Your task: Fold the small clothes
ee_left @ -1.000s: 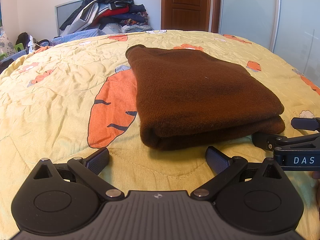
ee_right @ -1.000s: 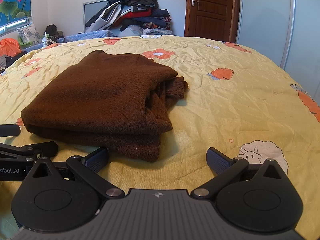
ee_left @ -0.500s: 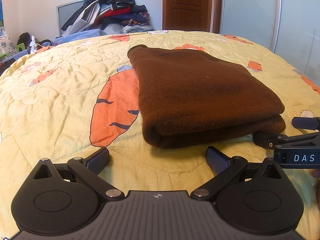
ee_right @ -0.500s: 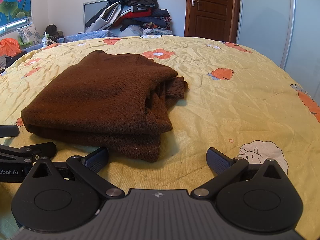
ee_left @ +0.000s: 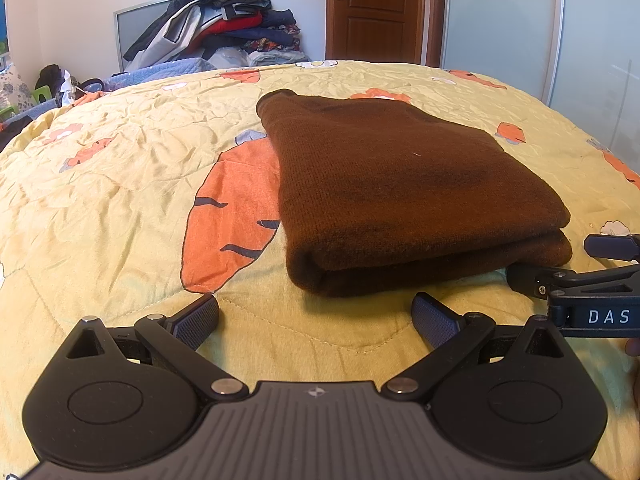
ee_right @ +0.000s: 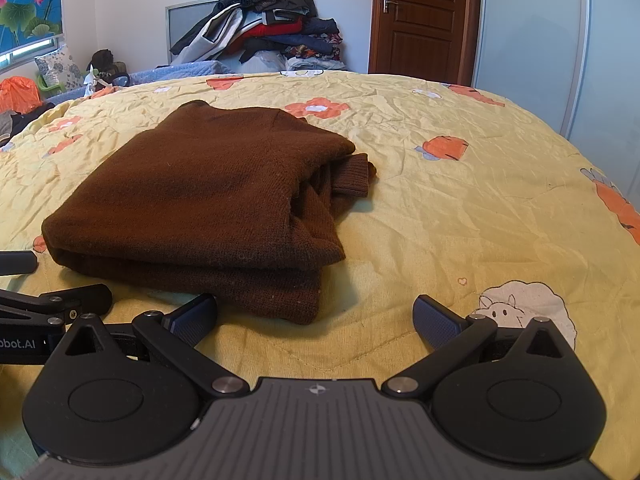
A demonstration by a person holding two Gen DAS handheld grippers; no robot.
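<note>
White lettering is showing on two bodies — "DAS" on the right tool (ee_left: 600, 276), cut off at the frame edge, and "obot.AI" on the left tool (ee_right: 52, 304), its first letters cropped. No other text is reading clearly.

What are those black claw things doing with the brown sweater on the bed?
A person holds two grippers and is folding small clothes. The brown sweater lies folded in a thick stack on the yellow carrot bedspread. The left gripper and the right gripper are both open, just in front of the sweater, holding nothing. On the sweater's right side a ribbed cuff pokes out. A pile of clothes sits beyond the bed.
</note>
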